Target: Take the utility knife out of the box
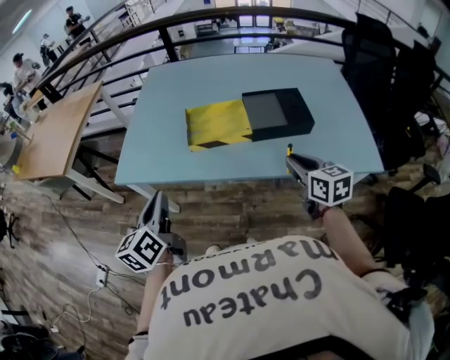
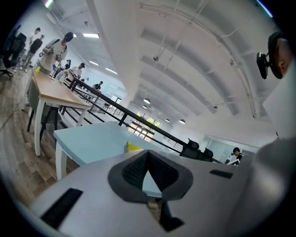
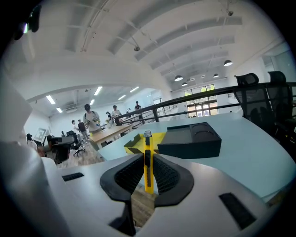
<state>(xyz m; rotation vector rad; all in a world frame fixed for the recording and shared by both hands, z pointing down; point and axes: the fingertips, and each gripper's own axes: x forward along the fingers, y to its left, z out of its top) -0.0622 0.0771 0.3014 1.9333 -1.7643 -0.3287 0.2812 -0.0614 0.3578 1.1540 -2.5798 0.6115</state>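
The yellow utility knife [image 3: 148,159] stands upright between the jaws of my right gripper [image 3: 148,171], which is shut on it. In the head view that gripper [image 1: 291,160] hovers at the front edge of the light blue table [image 1: 183,84], with the knife's tip [image 1: 289,148] poking out. On the table lies the box: a yellow sleeve [image 1: 216,124] with its black inner tray [image 1: 278,112] slid out to the right. My left gripper [image 1: 156,204] hangs below the table's front edge over the floor, jaws shut and empty [image 2: 148,156].
A wooden table [image 1: 56,133] stands to the left. Black office chairs [image 1: 394,77] crowd the right side. A black railing [image 1: 211,15] runs behind the blue table. Cables [image 1: 84,246] lie on the wood floor. People stand far off at the left.
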